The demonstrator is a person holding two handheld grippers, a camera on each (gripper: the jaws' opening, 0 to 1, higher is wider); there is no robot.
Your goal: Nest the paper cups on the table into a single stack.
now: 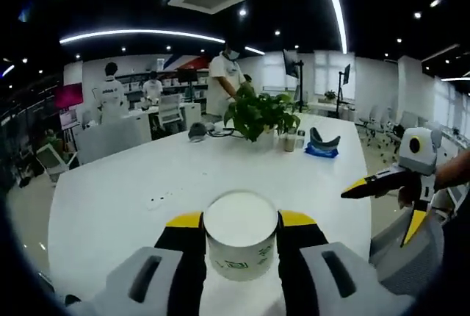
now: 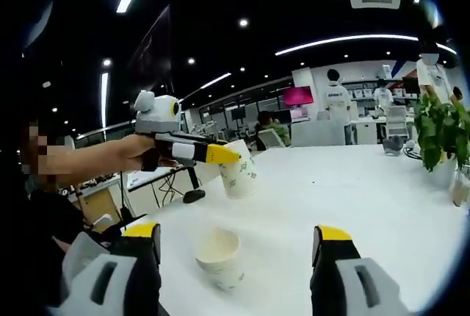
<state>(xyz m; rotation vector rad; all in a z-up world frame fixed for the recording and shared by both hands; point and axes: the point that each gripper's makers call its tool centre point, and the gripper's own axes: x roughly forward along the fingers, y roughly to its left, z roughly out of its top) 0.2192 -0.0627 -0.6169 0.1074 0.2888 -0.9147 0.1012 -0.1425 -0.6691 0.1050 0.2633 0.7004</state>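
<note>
Mid-nesting: one paper cup carried in the air, one waiting on the table.

Left to right in the right gripper view: left gripper [image 2: 220, 155] reaching in from the side, jaws pinching the held cup [image 2: 239, 173] by its wall, lifted clear of the white table [image 2: 352, 191] and tilted, probably to bring its base over the open mouth below. Nearer the camera, standing cup [image 2: 218, 257] upright, mouth up, ready to receive. Right gripper [image 2: 239, 246] with jaws spread wide either side of it, touching nothing, apparently poised to steady it. In the left gripper view, potted plant [image 1: 258, 115] well back, out of the way.
</note>
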